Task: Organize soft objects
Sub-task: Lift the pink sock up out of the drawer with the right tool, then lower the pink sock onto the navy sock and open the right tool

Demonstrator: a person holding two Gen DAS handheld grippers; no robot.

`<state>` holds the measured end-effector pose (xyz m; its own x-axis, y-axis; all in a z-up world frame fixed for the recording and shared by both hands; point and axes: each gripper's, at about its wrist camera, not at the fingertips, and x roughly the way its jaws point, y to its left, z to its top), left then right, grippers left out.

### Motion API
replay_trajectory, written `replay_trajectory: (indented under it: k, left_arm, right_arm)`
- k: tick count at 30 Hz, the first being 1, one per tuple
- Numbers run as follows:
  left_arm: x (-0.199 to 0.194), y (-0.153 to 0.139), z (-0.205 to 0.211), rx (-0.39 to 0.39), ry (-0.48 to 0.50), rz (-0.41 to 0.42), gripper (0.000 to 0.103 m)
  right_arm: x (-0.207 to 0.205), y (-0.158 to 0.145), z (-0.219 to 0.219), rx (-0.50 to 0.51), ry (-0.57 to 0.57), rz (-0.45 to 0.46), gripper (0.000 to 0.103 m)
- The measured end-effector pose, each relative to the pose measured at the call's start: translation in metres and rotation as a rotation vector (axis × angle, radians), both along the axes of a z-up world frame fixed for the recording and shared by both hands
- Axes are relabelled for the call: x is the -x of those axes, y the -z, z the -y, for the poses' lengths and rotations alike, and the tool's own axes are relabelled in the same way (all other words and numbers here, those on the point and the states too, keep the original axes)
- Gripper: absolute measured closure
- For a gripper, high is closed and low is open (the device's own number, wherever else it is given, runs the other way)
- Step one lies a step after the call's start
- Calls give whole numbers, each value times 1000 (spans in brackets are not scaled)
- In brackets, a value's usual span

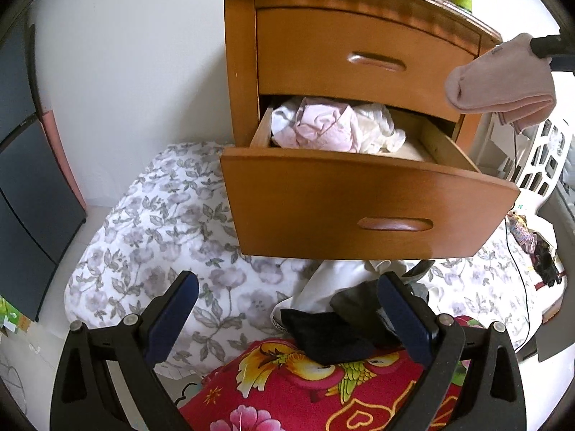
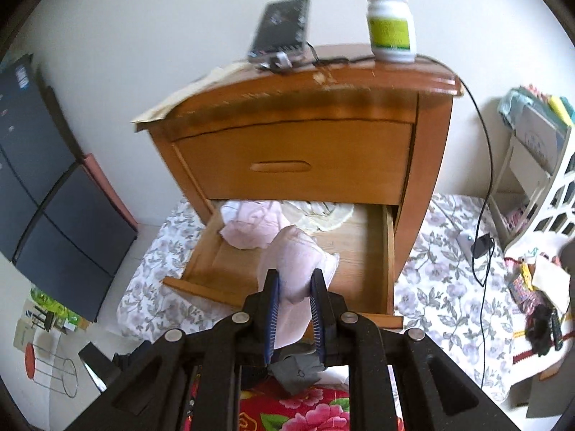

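White walls point(image 2: 143, 18), wooden nightstand point(image 2: 294, 165), pale floor point(image 1: 43, 262), dark panels point(image 1: 32, 186)

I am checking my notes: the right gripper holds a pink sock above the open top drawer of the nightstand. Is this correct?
Not quite. The right gripper does hold the pink sock, but the open drawer is the bottom one; the top drawer is closed. The right wrist view shows this.
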<state>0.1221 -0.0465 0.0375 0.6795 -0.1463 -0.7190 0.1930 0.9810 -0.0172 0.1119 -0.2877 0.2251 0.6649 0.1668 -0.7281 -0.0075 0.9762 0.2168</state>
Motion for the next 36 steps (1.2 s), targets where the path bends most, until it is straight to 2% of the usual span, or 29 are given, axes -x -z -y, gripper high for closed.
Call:
replay_trajectory:
  k: [11,23,30,36]
  left_arm:
    - [18,-28,-5,2,3,53,3]
    - [28,-44,-7,6,6,93,3]
    - [24,-38,-10,8,-2,78,3]
    - [18,-29,-15,6,-14,54,3]
  right_arm:
    - [45,-21,-16,23,-32,48,85]
    - [63,-17,-28,50,-59,40,85]
    - [49,21,-38,73,-67,-32,85]
    - [30,81,-45,34,-72,-145,85]
